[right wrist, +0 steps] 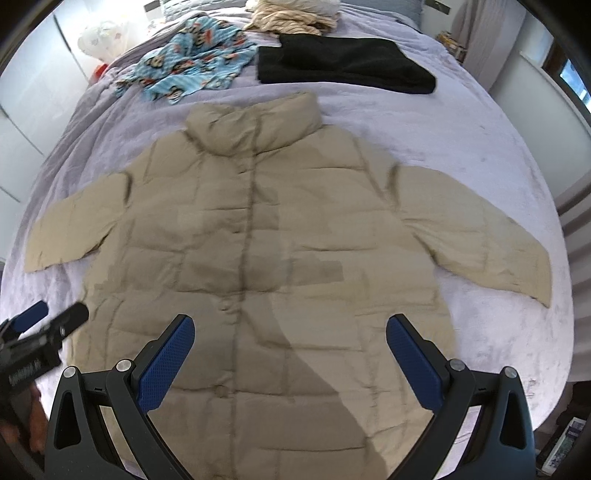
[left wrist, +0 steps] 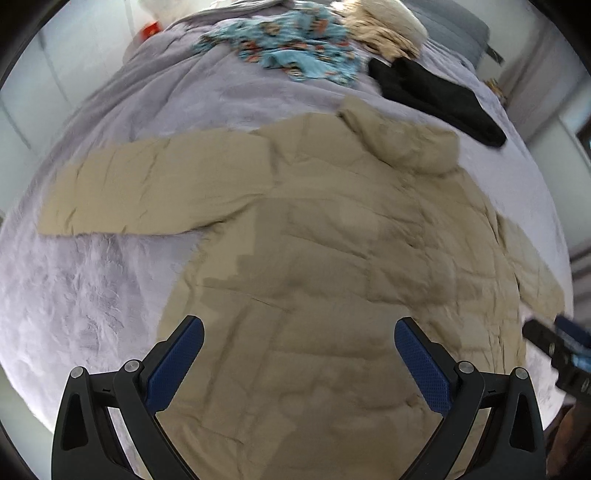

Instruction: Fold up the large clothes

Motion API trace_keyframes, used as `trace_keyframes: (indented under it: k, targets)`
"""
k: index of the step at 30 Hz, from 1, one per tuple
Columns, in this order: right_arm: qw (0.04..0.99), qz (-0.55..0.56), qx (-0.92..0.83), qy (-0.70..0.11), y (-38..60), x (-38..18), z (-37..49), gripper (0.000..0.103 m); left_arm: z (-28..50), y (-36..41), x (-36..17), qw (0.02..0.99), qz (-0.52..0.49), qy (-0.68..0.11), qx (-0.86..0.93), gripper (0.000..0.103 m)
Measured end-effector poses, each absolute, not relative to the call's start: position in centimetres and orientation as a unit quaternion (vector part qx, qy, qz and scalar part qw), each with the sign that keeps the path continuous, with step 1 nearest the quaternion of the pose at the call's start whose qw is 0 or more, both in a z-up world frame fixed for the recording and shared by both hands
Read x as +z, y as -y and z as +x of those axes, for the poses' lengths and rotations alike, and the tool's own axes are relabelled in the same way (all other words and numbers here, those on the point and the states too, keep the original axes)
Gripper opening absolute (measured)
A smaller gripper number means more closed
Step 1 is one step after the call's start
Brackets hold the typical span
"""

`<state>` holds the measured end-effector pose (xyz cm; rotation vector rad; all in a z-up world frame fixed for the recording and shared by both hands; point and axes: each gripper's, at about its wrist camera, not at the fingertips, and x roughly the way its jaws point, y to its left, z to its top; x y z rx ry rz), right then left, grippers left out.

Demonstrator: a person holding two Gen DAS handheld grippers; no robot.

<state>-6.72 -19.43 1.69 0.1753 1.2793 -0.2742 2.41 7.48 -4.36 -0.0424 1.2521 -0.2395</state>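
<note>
A beige quilted puffer jacket (right wrist: 258, 229) lies flat and front-up on the lavender bedspread (right wrist: 461, 140), both sleeves spread out to the sides and the collar at the far end. In the left wrist view the same jacket (left wrist: 314, 258) fills the middle, its left sleeve stretching left. My left gripper (left wrist: 299, 332) hovers open above the jacket's lower left part, holding nothing. My right gripper (right wrist: 290, 330) hangs open above the lower hem near the button line, also holding nothing. The left gripper (right wrist: 40, 321) shows at the left edge of the right wrist view, and the right gripper (left wrist: 554, 343) at the right edge of the left wrist view.
Beyond the collar lie a blue patterned garment (right wrist: 192, 62), a black folded garment (right wrist: 343, 66) and a cream fuzzy item (right wrist: 295, 14). White wardrobe doors (right wrist: 29, 92) stand to the left, and a wall with a window (right wrist: 569, 81) to the right.
</note>
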Motion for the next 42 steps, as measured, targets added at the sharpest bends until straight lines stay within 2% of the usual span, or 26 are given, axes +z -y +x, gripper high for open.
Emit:
trace_keyframes:
  k: [7,14,18,24,26,28,31,33,34,35,37,42]
  targets:
    - [0.798,0.155,-0.081,-0.576,13.8,-1.9,-5.0,0.103,8.3,-19.3,-8.9,0.813,-0.118,-0.567,-0.061,0.103]
    - [0.763,0.149,-0.032,-0.628,7.0,-7.0,-2.3,0.103,13.3,-30.2,-16.4,0.787,-0.244,-0.567,-0.019,0.103]
    - [0.758,0.157,-0.018,-0.633,5.0,-8.6,-1.3,0.103,16.2,-33.2,-19.3,0.776,-0.297,-0.557,-0.011,0.103]
    - [0.768,0.169,-0.011,-0.618,4.0,-9.6,0.6,0.103,21.9,-34.2,-19.6,0.801,-0.308,-0.513,0.000,0.101]
    - [0.775,0.170,-0.007,-0.608,3.6,-9.7,1.8,0.103,23.5,-34.1,-19.4,0.809,-0.305,-0.503,0.011,0.082]
    - [0.780,0.181,0.000,-0.598,3.4,-9.8,3.1,0.103,24.9,-34.2,-19.5,0.806,-0.311,-0.503,0.010,0.037]
    - [0.790,0.207,-0.006,-0.577,3.3,-9.8,5.6,0.101,25.1,-34.7,-18.1,0.814,-0.305,-0.494,-0.008,0.013]
    - [0.796,0.223,-0.005,-0.563,3.3,-9.9,6.9,0.078,24.5,-34.2,-15.6,0.839,-0.263,-0.476,-0.026,0.012]
    - [0.793,0.232,-0.007,-0.563,3.2,-10.2,7.8,0.047,24.2,-33.9,-14.5,0.849,-0.245,-0.467,-0.033,0.012]
    - [0.790,0.237,-0.009,-0.566,3.1,-10.6,8.4,0.024,23.9,-33.5,-13.1,0.859,-0.226,-0.457,-0.044,0.012]
    - [0.782,0.268,0.005,-0.563,2.7,-11.8,9.9,0.016,23.0,-32.8,-10.9,0.871,-0.204,-0.441,-0.067,0.012]
    - [0.774,0.304,0.034,-0.555,0.5,-14.6,12.6,0.016,20.6,-29.1,-5.9,0.892,-0.134,-0.411,-0.135,0.012]
